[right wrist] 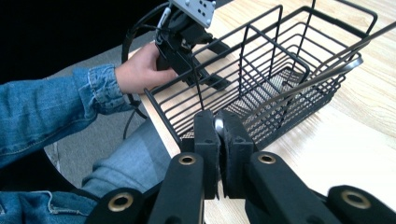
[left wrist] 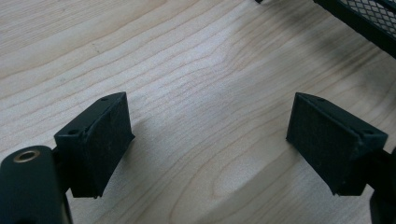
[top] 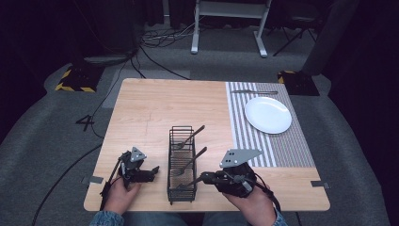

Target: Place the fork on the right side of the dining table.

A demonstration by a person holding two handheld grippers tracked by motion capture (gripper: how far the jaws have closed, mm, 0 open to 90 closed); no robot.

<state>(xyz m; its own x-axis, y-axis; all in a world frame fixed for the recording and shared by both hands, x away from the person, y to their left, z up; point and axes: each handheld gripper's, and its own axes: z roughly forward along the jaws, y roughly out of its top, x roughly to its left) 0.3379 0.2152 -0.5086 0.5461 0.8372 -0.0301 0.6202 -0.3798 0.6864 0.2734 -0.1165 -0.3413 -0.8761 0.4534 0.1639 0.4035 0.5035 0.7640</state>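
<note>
Metal fork (top: 193,181) | handle toward right gripper (top: 205,178), tines in basket (top: 175,141) | right clamped on handle | left gripper (top: 153,172) released

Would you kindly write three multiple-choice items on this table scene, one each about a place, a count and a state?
1. Where does the white plate lie?
A. on the striped placemat
B. inside the wire basket
C. on the floor

2. How many forks lean on the basket's right rim, not counting the utensil handle in the right gripper?
A. none
B. two
C. five

3. How do the jaws of the left gripper stand?
A. shut on a fork
B. shut on the plate
C. open over bare wood

Answers: 1 A, the plate rests on the stripes at the table's far right. 2 B, one fork and a second fork show in the high view. 3 C, its pads stand wide apart with nothing between them.
</note>
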